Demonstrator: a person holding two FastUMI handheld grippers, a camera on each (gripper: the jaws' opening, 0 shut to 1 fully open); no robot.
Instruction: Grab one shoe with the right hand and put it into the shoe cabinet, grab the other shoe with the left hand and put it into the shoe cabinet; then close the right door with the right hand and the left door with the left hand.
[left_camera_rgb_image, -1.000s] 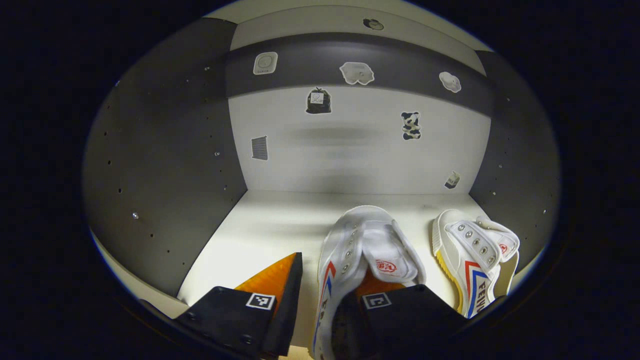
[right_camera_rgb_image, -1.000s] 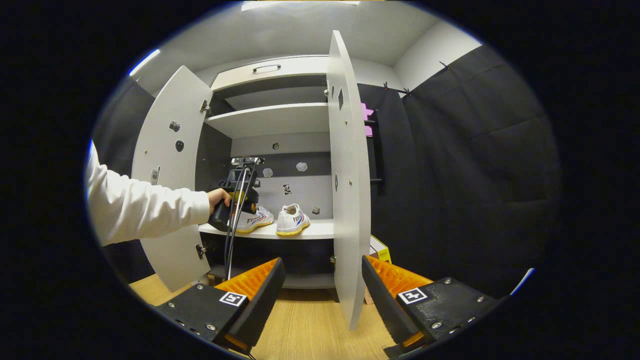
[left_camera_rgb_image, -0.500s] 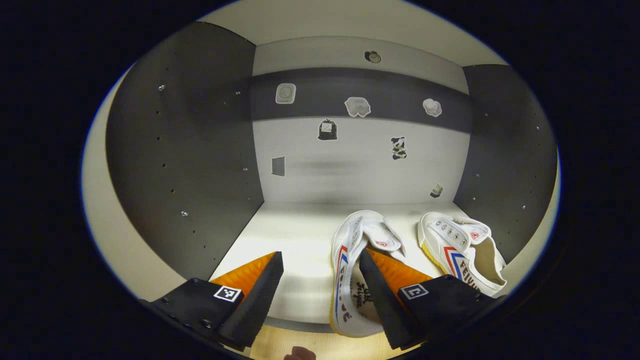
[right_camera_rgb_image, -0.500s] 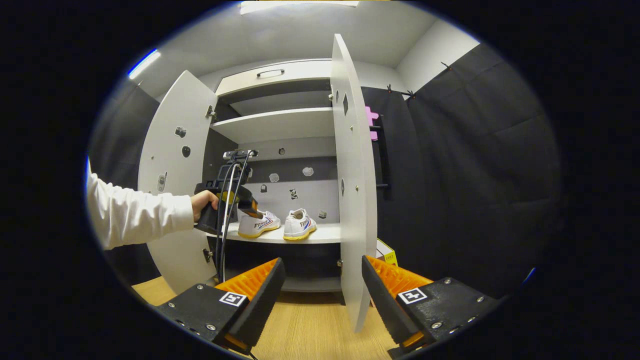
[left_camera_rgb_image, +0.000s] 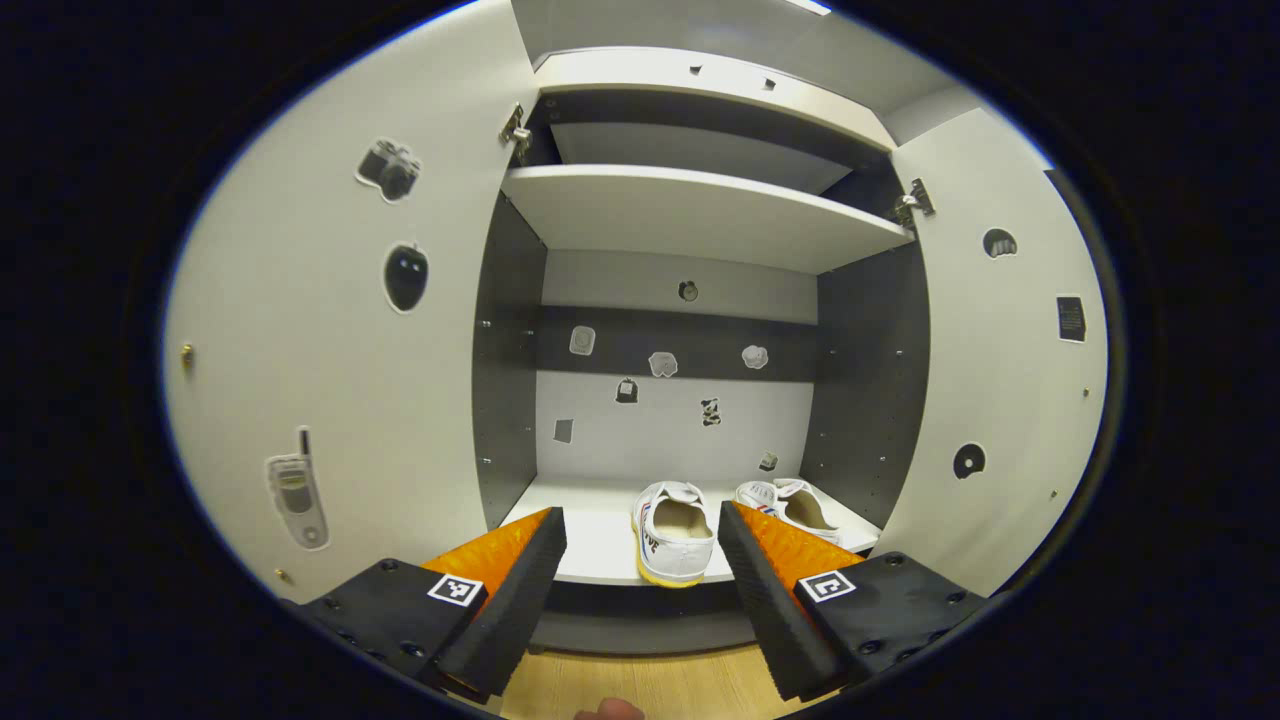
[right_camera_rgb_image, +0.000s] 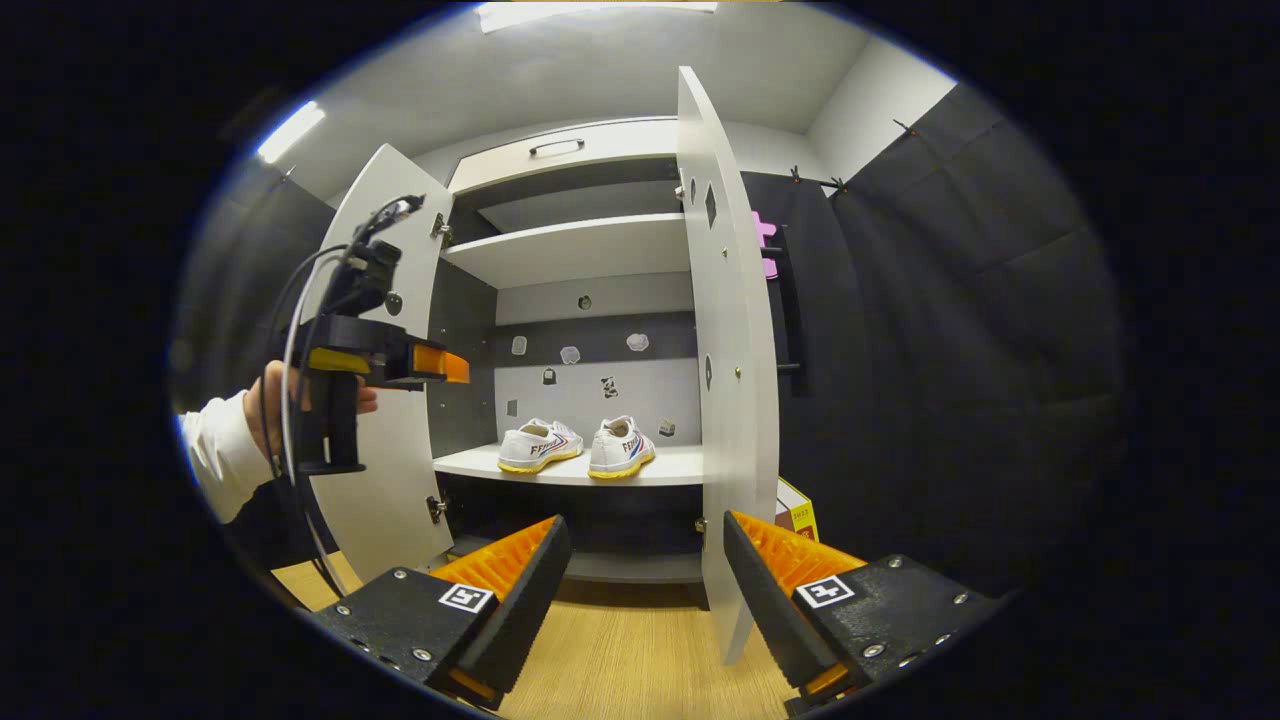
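Note:
Two white canvas shoes with yellow soles stand side by side on the cabinet's lower shelf (left_camera_rgb_image: 600, 545): the left shoe (left_camera_rgb_image: 675, 530) (right_camera_rgb_image: 538, 446) and the right shoe (left_camera_rgb_image: 790, 502) (right_camera_rgb_image: 622, 450). My left gripper (left_camera_rgb_image: 640, 575) is open and empty, held back in front of the cabinet; in the right gripper view it hangs high at the left (right_camera_rgb_image: 440, 365) in a hand, beside the left door (right_camera_rgb_image: 385, 400). My right gripper (right_camera_rgb_image: 640, 590) is open and empty, low over the floor, near the edge of the right door (right_camera_rgb_image: 725, 380). Both doors stand wide open.
An upper shelf (left_camera_rgb_image: 690, 205) spans the cabinet above the shoes. A yellow box (right_camera_rgb_image: 797, 505) sits on the wooden floor (right_camera_rgb_image: 620, 660) behind the right door. Black cloth covers the wall to the right. Stickers dot the doors and back panel.
My left gripper let go of the left shoe, opened, and drew back out of the cabinet and upward. The right gripper stayed almost still.

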